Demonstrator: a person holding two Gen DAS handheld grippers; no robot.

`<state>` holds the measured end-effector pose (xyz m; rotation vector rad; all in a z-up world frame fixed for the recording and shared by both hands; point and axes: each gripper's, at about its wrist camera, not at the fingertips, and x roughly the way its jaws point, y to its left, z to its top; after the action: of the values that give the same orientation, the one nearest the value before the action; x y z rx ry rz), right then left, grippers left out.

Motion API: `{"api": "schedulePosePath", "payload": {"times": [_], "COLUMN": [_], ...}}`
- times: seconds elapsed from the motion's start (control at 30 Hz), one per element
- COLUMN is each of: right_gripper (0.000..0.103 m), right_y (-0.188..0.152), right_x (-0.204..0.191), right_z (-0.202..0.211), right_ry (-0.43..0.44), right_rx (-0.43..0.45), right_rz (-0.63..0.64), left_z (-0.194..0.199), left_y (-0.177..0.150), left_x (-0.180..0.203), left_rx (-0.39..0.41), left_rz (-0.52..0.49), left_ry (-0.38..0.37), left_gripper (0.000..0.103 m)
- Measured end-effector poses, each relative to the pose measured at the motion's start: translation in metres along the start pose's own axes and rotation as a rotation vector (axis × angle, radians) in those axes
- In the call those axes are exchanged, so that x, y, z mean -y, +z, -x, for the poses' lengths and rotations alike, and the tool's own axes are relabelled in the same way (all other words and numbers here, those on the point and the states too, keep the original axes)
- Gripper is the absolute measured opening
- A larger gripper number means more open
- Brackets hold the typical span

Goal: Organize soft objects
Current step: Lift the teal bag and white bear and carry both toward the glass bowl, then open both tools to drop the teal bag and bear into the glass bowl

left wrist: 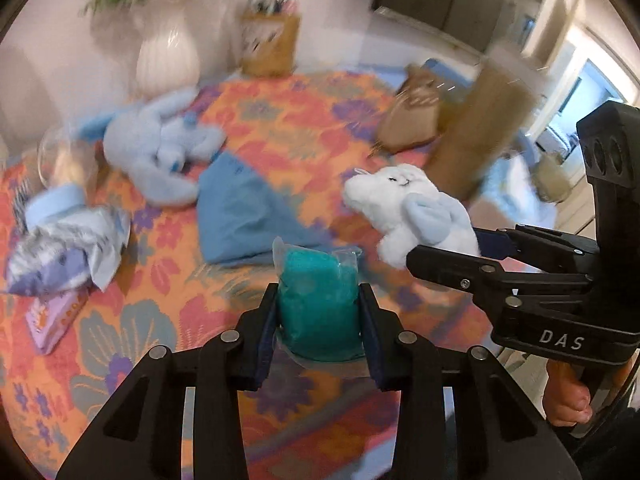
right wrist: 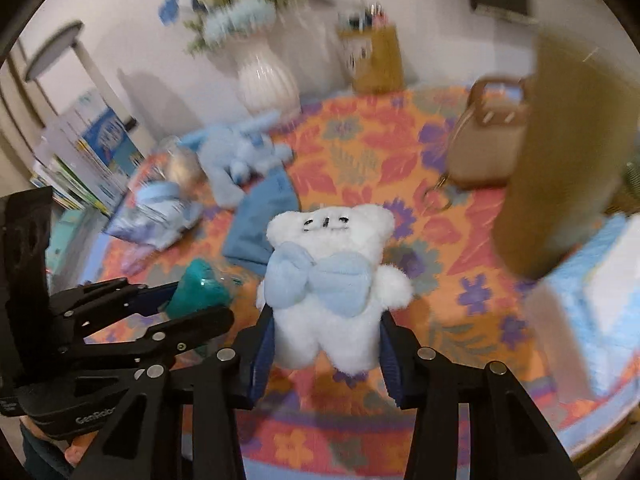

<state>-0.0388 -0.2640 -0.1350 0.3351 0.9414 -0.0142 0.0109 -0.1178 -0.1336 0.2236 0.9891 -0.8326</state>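
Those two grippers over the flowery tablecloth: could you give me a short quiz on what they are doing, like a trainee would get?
1. What does the left gripper hold?
2. True or false: the right gripper is shut on the white plush bear.
3. Which lies on the tablecloth beside the white vase: A) the blue plush bunny, B) the tan handbag?

Key: 1. A teal packet in clear wrap. 2. True. 3. A.
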Motion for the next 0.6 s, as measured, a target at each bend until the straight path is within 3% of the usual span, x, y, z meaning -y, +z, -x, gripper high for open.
{"api": "schedulePosePath", "payload": {"times": [0.13,0.27,0.43,0.6], "right_gripper": [0.045,0.045,0.045,0.045], "right_y": [-0.008,-0.023,-0.031,-0.016], "right_x": [0.015,0.047,0.110,0.162], "right_z": [0.059,0.117,0.183,0.219], "right_ry": [0.010,-0.033,-0.189,-0.308], "right_rx": [0.070,0.131,0.242,0.321], "right_rz": [-0.012,-0.070,-0.208,-0.292], "left_z": [0.036,0.053,0.043,0.023], "left_y": [0.010,0.022,0.048,0.082], "left_x": [0.050,0.111,0.187,0.249], "left_rx": [0.077,0.106,0.068,0.079], "left_rz": [-0.104,-0.221,-0.305,-0.334], "left_ry": [-0.038,-0.138,-0.280,-0.298], "left_gripper": [0.034,0.034,0.034,0.034]}}
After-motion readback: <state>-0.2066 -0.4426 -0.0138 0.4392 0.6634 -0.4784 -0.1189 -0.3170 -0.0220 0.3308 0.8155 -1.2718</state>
